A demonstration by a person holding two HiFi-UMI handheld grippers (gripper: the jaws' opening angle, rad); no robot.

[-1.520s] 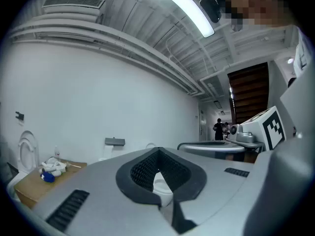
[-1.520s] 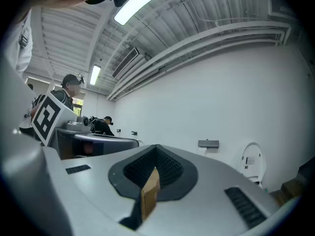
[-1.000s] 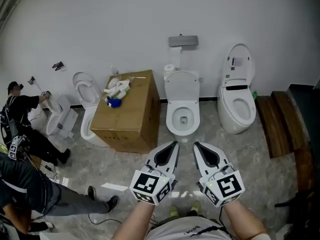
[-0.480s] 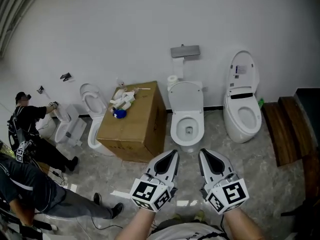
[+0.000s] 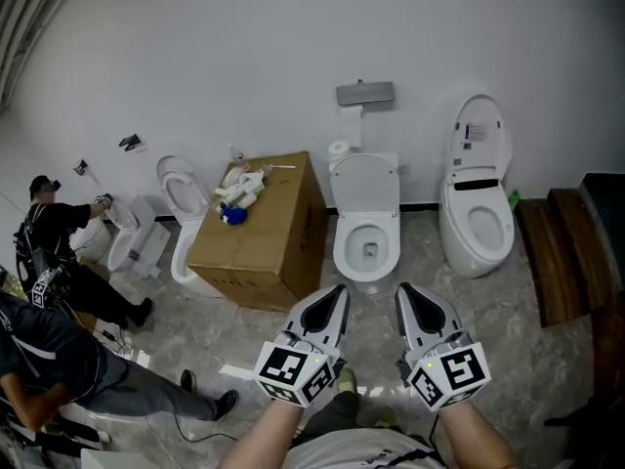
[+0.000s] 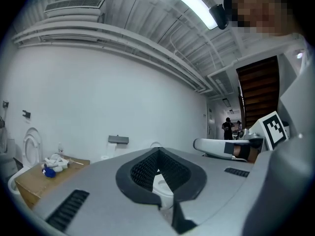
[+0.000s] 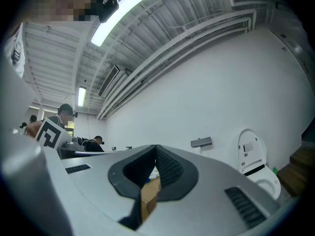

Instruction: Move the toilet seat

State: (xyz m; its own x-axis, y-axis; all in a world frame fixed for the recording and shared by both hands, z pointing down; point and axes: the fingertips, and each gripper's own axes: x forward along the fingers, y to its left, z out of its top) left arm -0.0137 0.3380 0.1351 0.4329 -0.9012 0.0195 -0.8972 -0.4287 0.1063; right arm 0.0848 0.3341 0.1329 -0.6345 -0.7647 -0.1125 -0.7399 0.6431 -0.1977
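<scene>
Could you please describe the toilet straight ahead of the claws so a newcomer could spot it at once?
Along the white wall, find the large cardboard box; the toilet stands just right of it, beneath a grey wall box. Its raised lid is plain, with a paper roll beside it, whereas the taller toilet further right has a dark band under its lid.

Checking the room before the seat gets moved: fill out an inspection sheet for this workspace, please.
surface: grey stone-look floor.
job's things: middle toilet, lid up against the wall; untouched.
clutter: cardboard box with white and blue bits on top; wooden planks at right.
tools: left tool and right tool both shut, empty, short of the middle toilet.
cables: thin dark lead seems to lie lower left.
surroundings: flush plate, left toilet, right toilet, two people at left.
</scene>
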